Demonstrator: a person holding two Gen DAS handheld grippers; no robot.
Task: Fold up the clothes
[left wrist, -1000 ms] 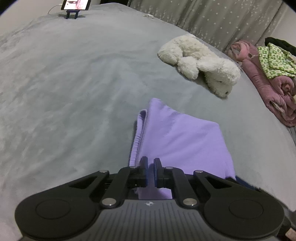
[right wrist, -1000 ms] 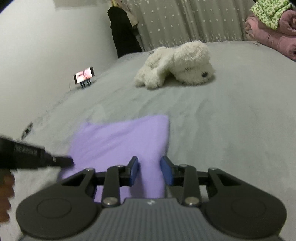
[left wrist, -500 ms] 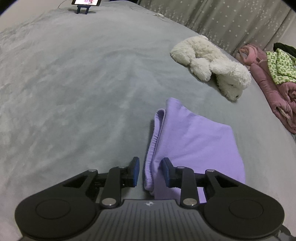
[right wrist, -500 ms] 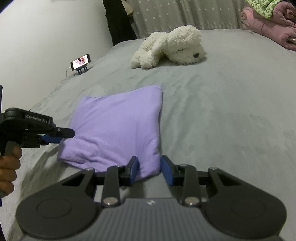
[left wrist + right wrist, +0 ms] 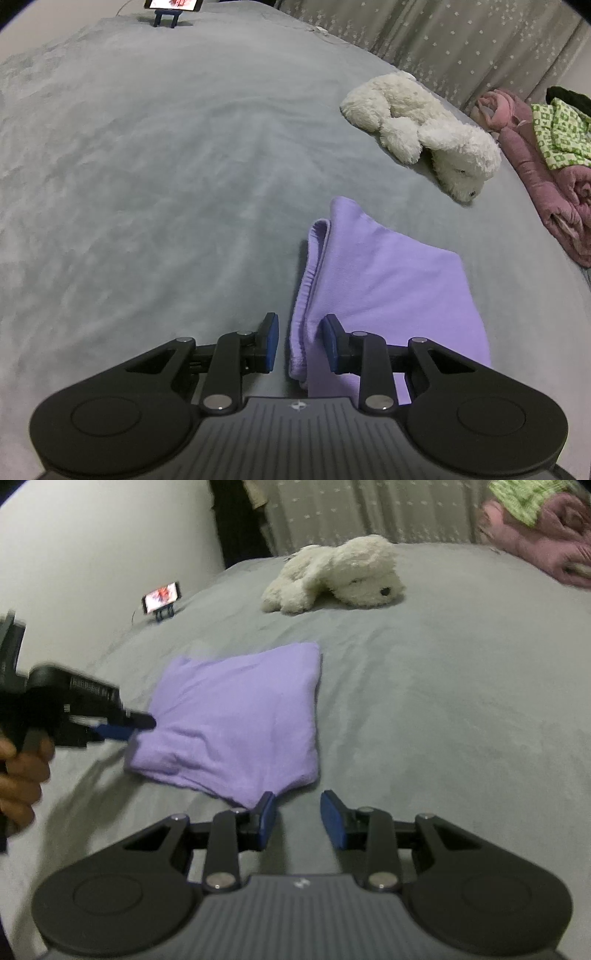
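A folded lilac garment [image 5: 388, 288] lies flat on the grey bed [image 5: 166, 184]. My left gripper [image 5: 299, 341] is open, its jaws straddling the garment's near left corner without clamping it. In the right wrist view the garment [image 5: 240, 720] lies ahead, and my right gripper [image 5: 298, 816] is open and empty just off its near right corner. The left gripper [image 5: 122, 727] shows there at the garment's left edge, held by a hand.
A white plush toy [image 5: 421, 133] lies beyond the garment. A pink blanket with a green patterned cloth [image 5: 546, 158] is piled at the right edge. A phone on a stand [image 5: 170, 7] sits far back left. A curtain [image 5: 369, 509] hangs behind the bed.
Both grippers opened and let go of the garment, which now lies flat. Both have drawn back slightly from it.
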